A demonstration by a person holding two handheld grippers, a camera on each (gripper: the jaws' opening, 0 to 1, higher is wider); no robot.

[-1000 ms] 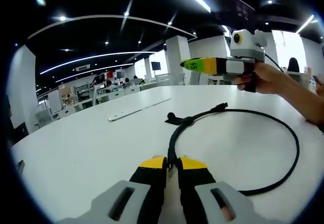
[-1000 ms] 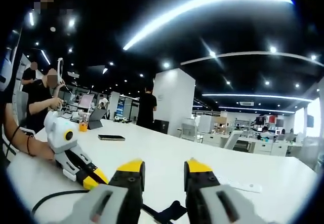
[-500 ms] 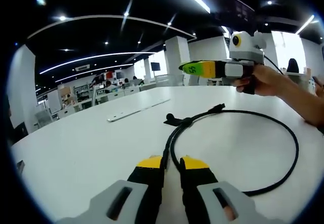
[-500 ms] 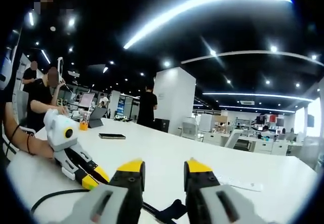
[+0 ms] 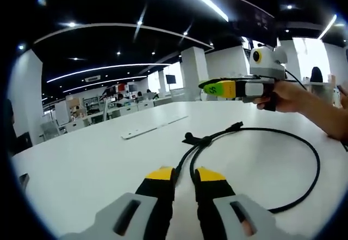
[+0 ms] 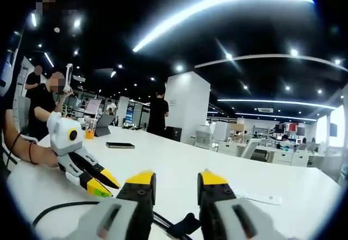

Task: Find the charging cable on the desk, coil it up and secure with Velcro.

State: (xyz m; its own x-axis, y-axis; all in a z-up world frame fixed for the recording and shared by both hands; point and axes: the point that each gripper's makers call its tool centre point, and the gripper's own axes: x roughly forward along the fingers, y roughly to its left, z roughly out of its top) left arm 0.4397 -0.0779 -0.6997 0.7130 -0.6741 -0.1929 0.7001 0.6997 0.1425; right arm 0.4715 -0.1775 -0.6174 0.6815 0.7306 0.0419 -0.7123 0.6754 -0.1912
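Left gripper view looks along the left gripper [image 5: 184,176], whose yellow-tipped jaws stand slightly parted with the charging cable [image 5: 304,188] running up between them; whether they pinch it I cannot tell. The black cable lies on the white bench [image 5: 92,158] as a wide loop, long axis pointing away from the jaws, its two runs meeting at a Velcro strap [image 5: 203,140] and the plug end [image 5: 235,125] pointing toward the right gripper [image 5: 215,88], held above the bench by a hand [image 5: 285,96], jaws pressed together. Right gripper view shows the right gripper [image 6: 174,179] with jaws apart and empty, the strap [image 6: 184,225] below, and a phone [image 6: 120,146] farther off.
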